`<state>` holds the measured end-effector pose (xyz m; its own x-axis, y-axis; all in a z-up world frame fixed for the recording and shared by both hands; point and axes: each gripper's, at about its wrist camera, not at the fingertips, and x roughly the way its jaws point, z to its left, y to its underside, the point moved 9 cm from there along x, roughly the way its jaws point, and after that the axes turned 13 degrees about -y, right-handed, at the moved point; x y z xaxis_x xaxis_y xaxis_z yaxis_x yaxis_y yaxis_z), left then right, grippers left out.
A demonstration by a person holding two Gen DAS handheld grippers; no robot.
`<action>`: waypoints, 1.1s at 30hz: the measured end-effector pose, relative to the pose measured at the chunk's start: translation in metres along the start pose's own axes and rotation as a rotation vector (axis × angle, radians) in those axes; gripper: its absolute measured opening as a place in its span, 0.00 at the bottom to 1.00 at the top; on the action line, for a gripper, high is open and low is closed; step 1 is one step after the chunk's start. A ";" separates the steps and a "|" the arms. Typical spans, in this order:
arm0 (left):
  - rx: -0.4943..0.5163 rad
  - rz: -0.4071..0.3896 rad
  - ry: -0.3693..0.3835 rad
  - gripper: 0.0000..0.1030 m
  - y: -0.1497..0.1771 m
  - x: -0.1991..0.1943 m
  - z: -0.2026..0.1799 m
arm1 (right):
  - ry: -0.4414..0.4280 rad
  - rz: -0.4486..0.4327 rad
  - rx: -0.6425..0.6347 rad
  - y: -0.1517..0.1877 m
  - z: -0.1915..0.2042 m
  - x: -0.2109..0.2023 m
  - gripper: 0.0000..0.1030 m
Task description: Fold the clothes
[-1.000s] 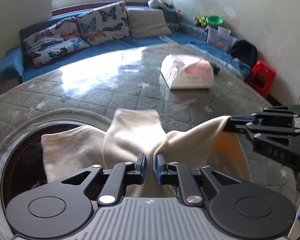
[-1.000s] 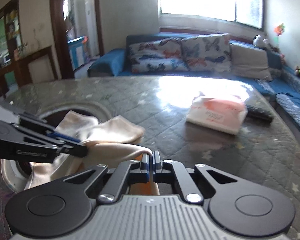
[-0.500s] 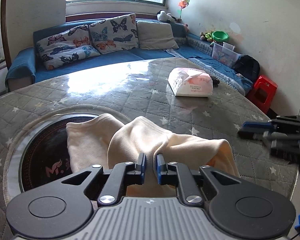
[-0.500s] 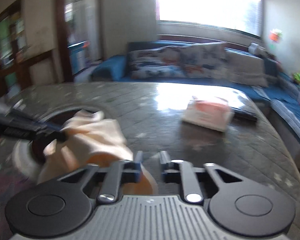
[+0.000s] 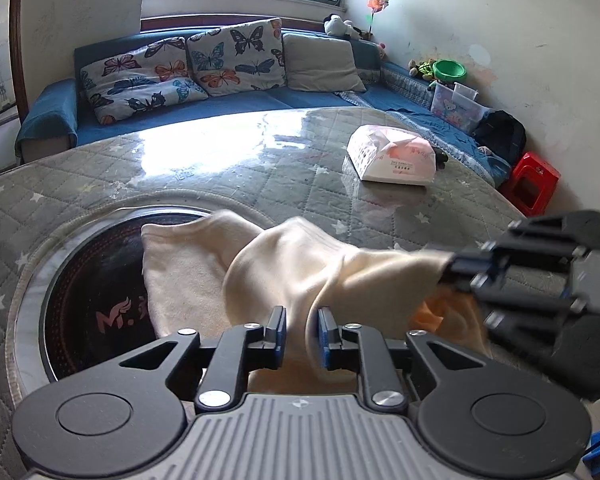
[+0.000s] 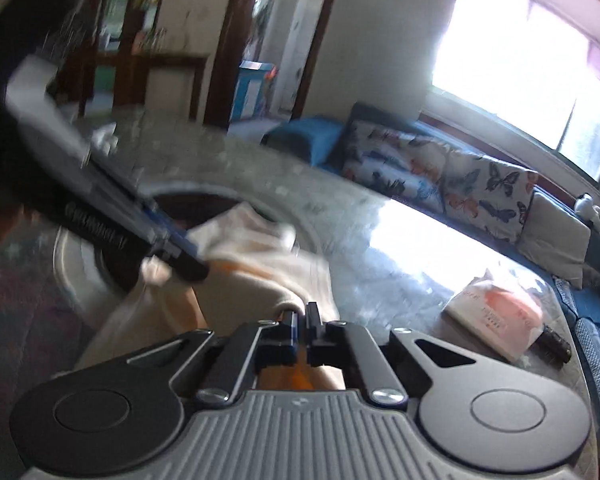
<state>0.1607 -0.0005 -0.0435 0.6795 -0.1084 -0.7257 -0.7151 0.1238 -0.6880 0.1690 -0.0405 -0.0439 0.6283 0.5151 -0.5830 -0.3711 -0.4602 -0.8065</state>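
Left gripper (image 5: pixel 302 330): jaws just eased wider, cloth (image 5: pixel 300 264) loosely between. Right gripper (image 6: pixel 301 324): jaws pinched on a hem. Risk: left fold slips onto the tabletop (image 5: pixel 220 172).

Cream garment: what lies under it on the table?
The cream garment partly covers a round dark inset with red lettering; how the inset's right part looks beneath the cloth is hidden.
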 end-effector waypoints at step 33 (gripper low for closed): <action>-0.133 -0.124 -0.251 0.01 0.014 -0.073 0.100 | 0.443 0.063 0.667 0.177 -0.125 -0.127 0.03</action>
<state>0.1175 0.1074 0.0011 0.7706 0.1340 -0.6230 -0.6280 -0.0068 -0.7782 0.1093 -0.2775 -0.1002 0.7539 0.1036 -0.6488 -0.6570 0.1220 -0.7440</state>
